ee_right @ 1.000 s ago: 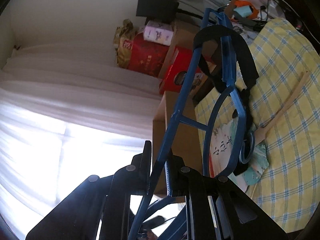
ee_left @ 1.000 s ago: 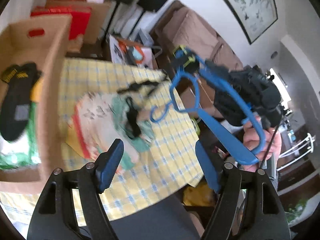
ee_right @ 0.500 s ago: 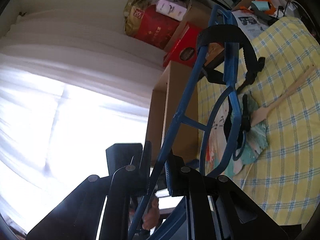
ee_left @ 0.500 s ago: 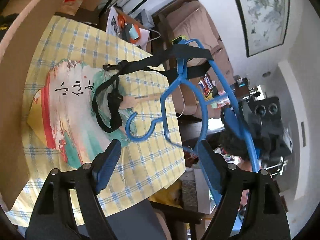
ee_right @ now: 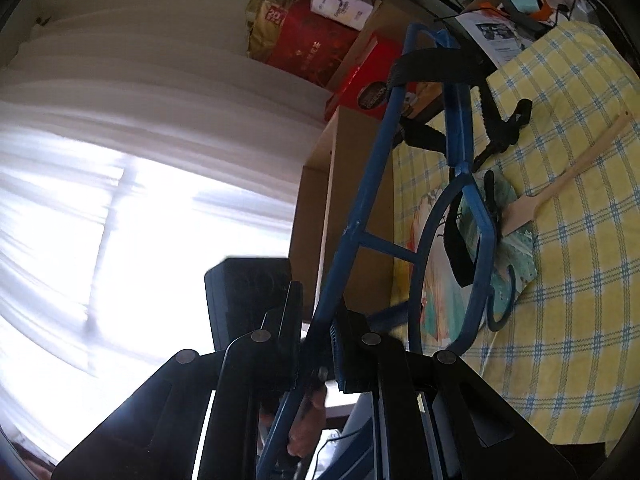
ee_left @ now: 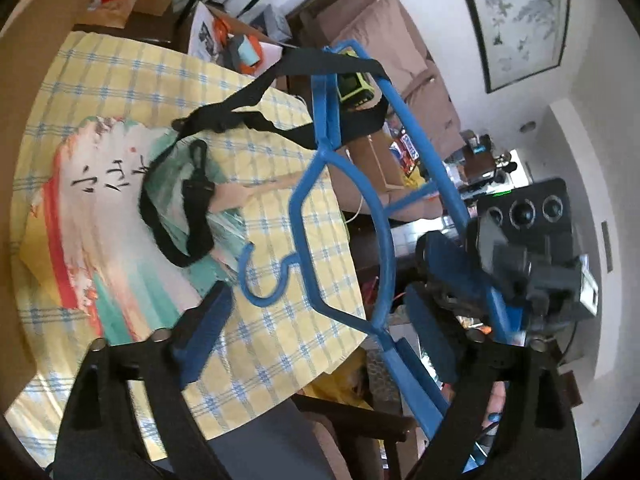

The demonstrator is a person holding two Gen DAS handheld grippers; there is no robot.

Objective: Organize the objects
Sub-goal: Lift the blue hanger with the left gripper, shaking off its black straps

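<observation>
Right wrist view: right tool [ee_right: 318,344] clamps the blue hanger [ee_right: 452,216], black strap [ee_right: 436,62] draped ahead over the tabletop [ee_right: 580,240]. Left tool [ee_left: 316,332] is opening, hanger's lower bar between its pads, untouched.

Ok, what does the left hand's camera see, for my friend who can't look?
A blue plastic hanger draped with a black strap hangs over a yellow checked tablecloth, clamped by the right gripper. The left gripper is opening, empty.

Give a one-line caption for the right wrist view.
Right tool clamps a blue hanger draped with a black strap above the yellow checked tablecloth.
</observation>
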